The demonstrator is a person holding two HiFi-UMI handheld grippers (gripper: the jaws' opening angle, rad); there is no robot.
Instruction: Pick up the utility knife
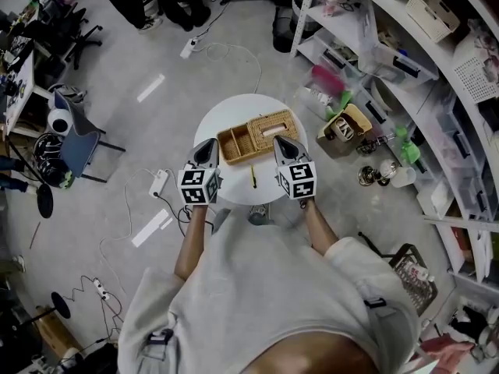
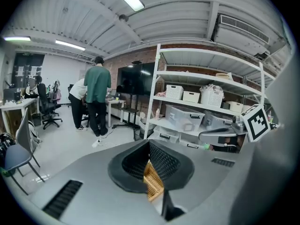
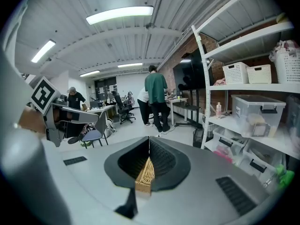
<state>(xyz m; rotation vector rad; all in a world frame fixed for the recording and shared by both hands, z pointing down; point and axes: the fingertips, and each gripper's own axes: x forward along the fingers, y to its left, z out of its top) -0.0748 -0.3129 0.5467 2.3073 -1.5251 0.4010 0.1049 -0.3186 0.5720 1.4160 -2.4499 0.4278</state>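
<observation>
Slim yellow knife (image 1: 253, 177) lies flat on round white table (image 1: 234, 111), just beside rectangular woven wicker basket (image 1: 243, 157). It sits between left gripper (image 1: 207, 143) and right gripper (image 1: 281, 140). Both have tapered grey jaws pressed together, pinching nothing.

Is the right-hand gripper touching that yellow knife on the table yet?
Apart. In the head view, a strip of bare white table shows between the knife and the right gripper.
</observation>
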